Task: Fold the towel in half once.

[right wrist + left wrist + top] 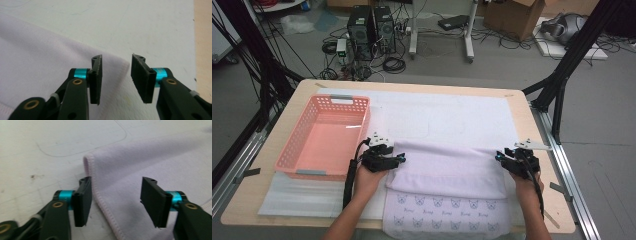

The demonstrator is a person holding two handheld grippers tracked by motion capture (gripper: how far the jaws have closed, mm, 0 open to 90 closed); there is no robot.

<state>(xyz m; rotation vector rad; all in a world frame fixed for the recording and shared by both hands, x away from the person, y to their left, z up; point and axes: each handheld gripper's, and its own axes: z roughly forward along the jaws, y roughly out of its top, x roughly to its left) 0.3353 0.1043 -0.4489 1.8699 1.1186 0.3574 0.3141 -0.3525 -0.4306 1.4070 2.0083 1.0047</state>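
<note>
A folded towel (444, 170) lies on the table's (532, 165) mat (447, 112), right of a basket (324, 137).

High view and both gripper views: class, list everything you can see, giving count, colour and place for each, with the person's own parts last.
Towel: one, pale lilac, folded over at the table's near middle; its lower layer shows a printed animal-face pattern.
Basket: one, pink plastic, nothing inside, left side of the table.
Mat: one, white, spread across the tabletop under the towel.
Table: one, light wood.
Computer towers: two, black, on the floor beyond the table.
Cardboard box: one, brown, floor at far right.
Left gripper: one, black, open, at the towel's left corner.
Right gripper: one, black, open, at the towel's right corner.
</note>
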